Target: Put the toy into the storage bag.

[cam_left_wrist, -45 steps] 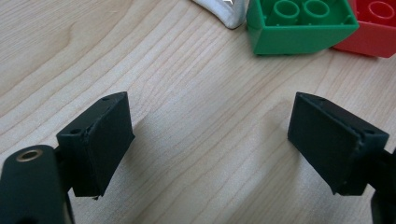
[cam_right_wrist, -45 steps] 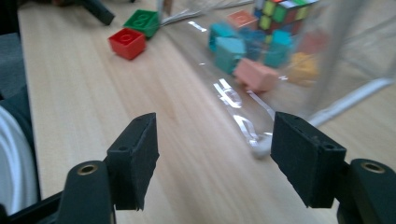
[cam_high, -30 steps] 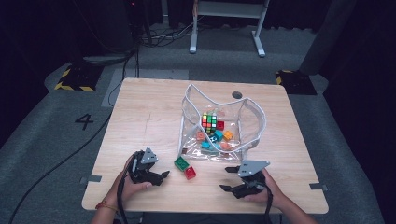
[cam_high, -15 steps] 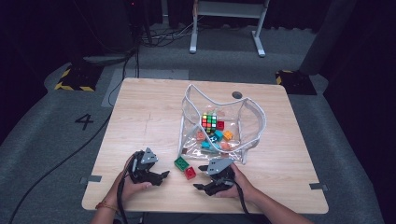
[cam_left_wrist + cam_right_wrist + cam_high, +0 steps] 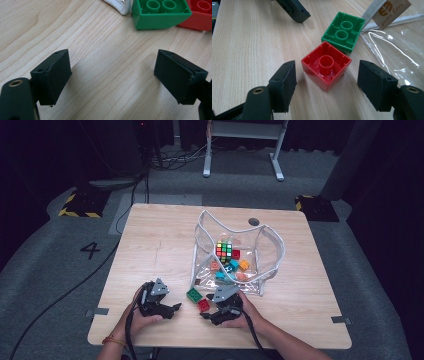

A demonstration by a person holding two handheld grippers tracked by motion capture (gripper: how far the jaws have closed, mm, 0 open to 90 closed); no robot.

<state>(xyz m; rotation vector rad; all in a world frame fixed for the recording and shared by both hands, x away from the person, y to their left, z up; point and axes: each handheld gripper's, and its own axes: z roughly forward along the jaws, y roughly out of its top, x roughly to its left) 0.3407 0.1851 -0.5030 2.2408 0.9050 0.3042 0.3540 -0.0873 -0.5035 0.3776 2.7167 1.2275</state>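
A wooden table [image 5: 150, 245] carries a clear plastic bag [image 5: 267, 255] of small toys. Near its front edge, the right gripper [image 5: 327, 82] has wide jaws flanking a red brick [image 5: 326, 65], untouched. A green brick [image 5: 343, 31] sits just behind it, beside the bag. The left gripper [image 5: 112, 75], jaws wide, holds nothing.

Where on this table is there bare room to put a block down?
The table's far left, beside the clear bag, is bare. So is the right strip. It is crowded near the front, where the right gripper flanks the red block beside the green block.
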